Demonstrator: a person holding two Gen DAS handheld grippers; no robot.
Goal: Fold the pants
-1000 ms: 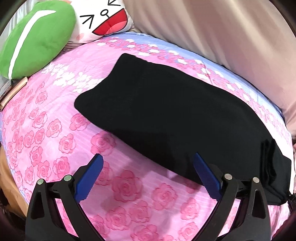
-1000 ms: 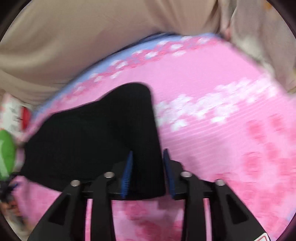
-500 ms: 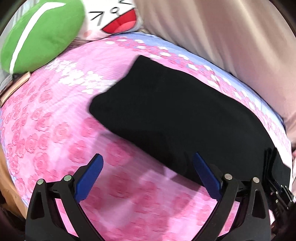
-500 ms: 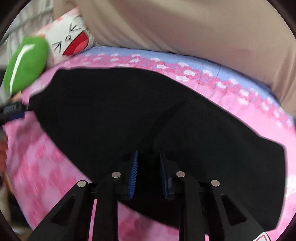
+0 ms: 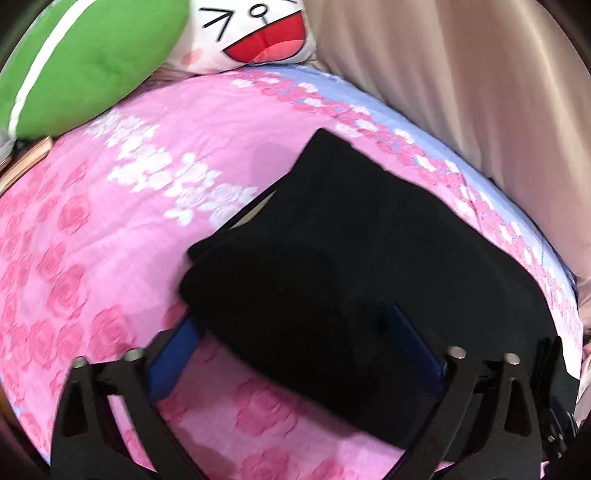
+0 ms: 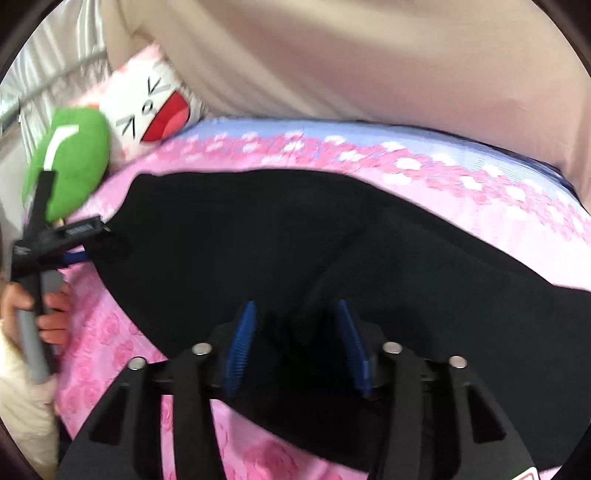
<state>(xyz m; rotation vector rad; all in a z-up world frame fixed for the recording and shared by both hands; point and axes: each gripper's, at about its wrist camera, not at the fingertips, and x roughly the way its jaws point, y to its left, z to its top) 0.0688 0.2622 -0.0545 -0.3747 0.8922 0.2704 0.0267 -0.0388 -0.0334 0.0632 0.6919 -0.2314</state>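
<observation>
The black pants (image 5: 369, 258) lie folded on the pink rose-print bedsheet (image 5: 92, 240). In the left wrist view my left gripper (image 5: 295, 325) stands wide open, and the near corner of the pants lies between and over its blue pads (image 5: 177, 343). In the right wrist view the pants (image 6: 277, 240) fill the middle. My right gripper (image 6: 295, 325) is open over the near edge of the pants, with black cloth between its blue pads (image 6: 240, 339). The left gripper (image 6: 74, 243) shows at the far left, at the pants' left corner.
A green cushion (image 5: 74, 59) and a white cartoon-face cushion (image 5: 251, 33) lie at the head of the bed. A beige curtain (image 5: 461, 92) hangs along the far side. The person's hand (image 6: 48, 306) holds the left gripper's handle.
My right gripper has opened and let go of the pants edge it carried over. My left gripper has moved in over the near corner of the pants.
</observation>
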